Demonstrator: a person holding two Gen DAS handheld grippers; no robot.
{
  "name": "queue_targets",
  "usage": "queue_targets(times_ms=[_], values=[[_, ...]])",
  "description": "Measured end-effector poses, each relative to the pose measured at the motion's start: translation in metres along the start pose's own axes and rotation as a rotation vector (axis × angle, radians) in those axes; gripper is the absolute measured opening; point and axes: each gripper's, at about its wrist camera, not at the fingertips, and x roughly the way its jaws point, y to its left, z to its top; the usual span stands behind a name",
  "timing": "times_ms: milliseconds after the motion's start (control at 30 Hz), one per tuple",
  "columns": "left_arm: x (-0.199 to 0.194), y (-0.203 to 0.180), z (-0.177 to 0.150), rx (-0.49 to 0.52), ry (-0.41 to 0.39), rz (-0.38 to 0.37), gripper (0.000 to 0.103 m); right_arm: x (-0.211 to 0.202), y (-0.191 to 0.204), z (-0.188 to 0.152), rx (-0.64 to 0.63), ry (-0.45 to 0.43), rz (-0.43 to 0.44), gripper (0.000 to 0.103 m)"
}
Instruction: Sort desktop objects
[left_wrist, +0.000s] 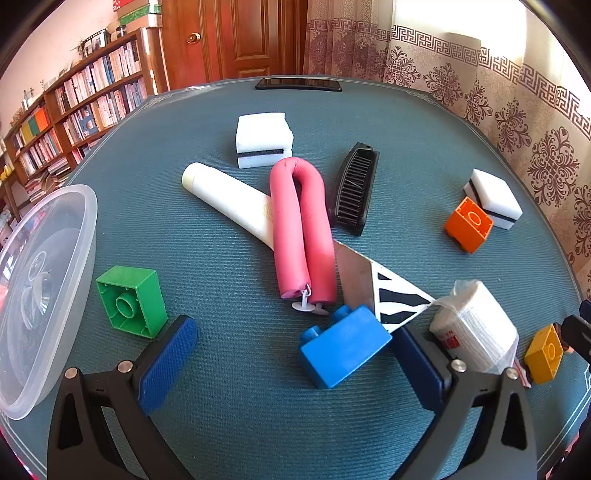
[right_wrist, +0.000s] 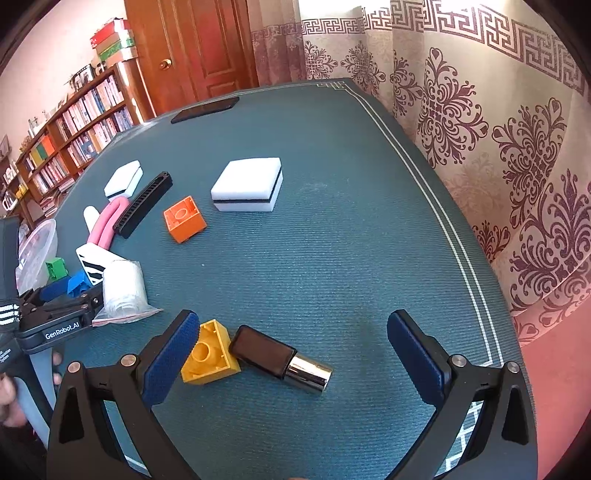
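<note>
On the worktop (right_wrist: 332, 258), all items lie unsorted, tub (left_wrist: 40, 288) empty; left tool (left_wrist: 295, 354) wide open around blue block (left_wrist: 343, 343), right tool (right_wrist: 291, 354) wide open, holding nothing.

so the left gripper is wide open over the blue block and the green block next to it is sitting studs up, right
Not quite. The left gripper is wide open around the blue block, but the green block lies with its hollow underside facing up, not its studs. The left wrist view shows the open cavity and central tube.
</note>
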Motion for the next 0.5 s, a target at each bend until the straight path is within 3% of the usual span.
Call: queue_targets(times_ms=[333,500], values=[[-0.003,0.004,-0.002,0.005,0.011,-0.014,0.103,-0.015,-0.003,-0.013,-0.030,-0.024,0.058,0.103],[-0.017,0.016,-0.013,-0.025,-0.037,-0.055,0.103,-0.016,-0.012,-0.017,-0.006,-0.023,0.061,0.103]])
